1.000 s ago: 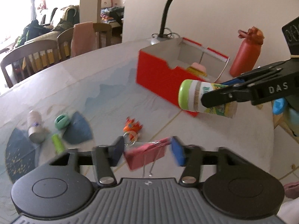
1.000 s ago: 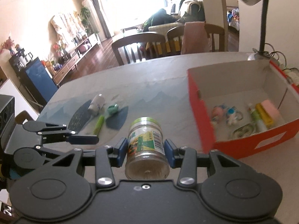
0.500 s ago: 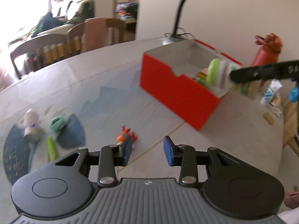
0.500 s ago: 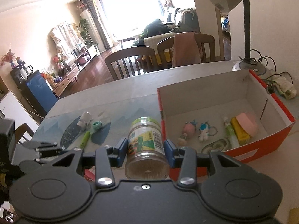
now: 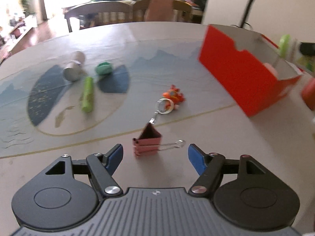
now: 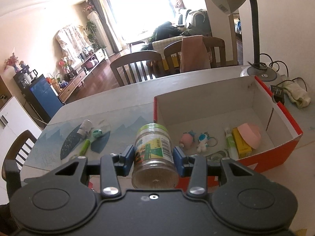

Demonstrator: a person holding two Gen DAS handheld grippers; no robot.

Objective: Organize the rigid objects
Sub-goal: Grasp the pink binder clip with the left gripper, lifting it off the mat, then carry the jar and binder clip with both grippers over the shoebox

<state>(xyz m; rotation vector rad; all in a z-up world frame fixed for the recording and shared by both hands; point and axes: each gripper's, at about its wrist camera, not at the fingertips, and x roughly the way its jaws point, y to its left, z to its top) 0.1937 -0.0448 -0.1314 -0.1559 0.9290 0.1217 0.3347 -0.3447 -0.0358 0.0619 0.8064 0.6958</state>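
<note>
My right gripper (image 6: 153, 156) is shut on a green-lidded jar (image 6: 153, 153) and holds it lying level above the near wall of the red box (image 6: 283, 118), which holds several small items. My left gripper (image 5: 155, 156) is open and empty, low over the table, with a pink binder clip (image 5: 147, 144) standing between its fingertips. An orange keychain toy (image 5: 173, 97), a green tube (image 5: 88, 94), a teal cap (image 5: 103, 68) and a small grey bottle (image 5: 74, 65) lie on the table (image 5: 177, 45). The red box (image 5: 242, 72) shows at the right, the jar (image 5: 285, 45) above its far side.
A desk lamp (image 6: 254, 39) stands behind the box, with cables and a cloth (image 6: 295, 94) beside it. Wooden chairs (image 6: 137, 66) line the table's far edge. A red bottle (image 5: 309, 92) stands right of the box.
The left gripper let go of the pink clip, opened wide and came back low behind it. The right gripper carried the jar rightward and forward over the red box's near wall.
</note>
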